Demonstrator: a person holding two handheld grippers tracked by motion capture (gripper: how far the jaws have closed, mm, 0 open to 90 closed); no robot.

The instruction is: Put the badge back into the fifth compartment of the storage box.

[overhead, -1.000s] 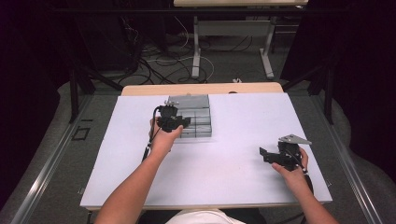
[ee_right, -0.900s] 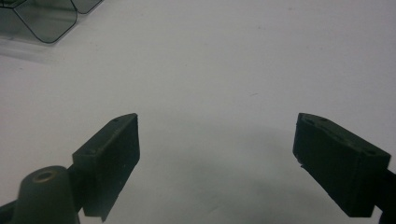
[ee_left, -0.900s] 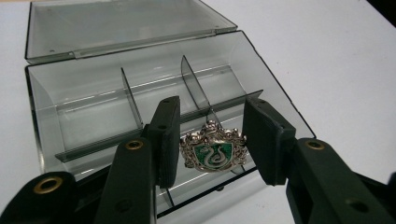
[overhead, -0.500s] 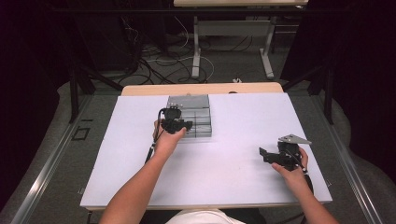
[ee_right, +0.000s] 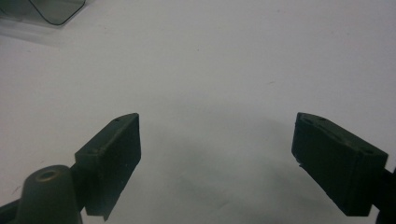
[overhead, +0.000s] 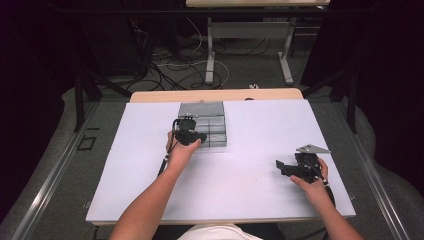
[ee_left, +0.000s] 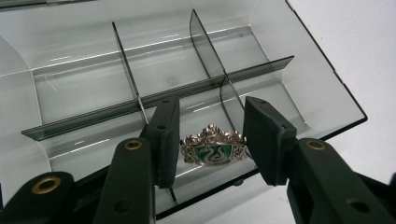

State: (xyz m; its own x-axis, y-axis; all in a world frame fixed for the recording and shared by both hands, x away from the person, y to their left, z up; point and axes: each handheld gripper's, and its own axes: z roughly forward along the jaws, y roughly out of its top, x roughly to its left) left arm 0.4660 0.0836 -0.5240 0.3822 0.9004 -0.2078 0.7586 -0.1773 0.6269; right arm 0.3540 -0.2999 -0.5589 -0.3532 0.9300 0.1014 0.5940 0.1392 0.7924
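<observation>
A silver crest pin (ee_left: 212,150) with a green shield and a snake emblem sits pinched between my left gripper's (ee_left: 212,108) two jaws. The pin hangs over a near-row compartment of a clear plastic organiser box (ee_left: 327,79) with dark dividers. From the high view, the left gripper (overhead: 189,131) is over the near edge of the box (overhead: 202,107), at the table's middle back. My right gripper (overhead: 282,166) rests low on the white table near the right front. Its jaws (ee_right: 217,126) are wide apart with nothing between them.
The white table top (overhead: 260,130) spreads around the box. A corner of the box (ee_right: 44,9) shows at the top left of the right gripper view. Beyond the table's far edge are cables (overhead: 170,60) and a desk frame (overhead: 210,50) on the floor.
My left hand has drifted slightly nearer and to the right, over the box's near row, still with the pin. The right hand has stayed put.
</observation>
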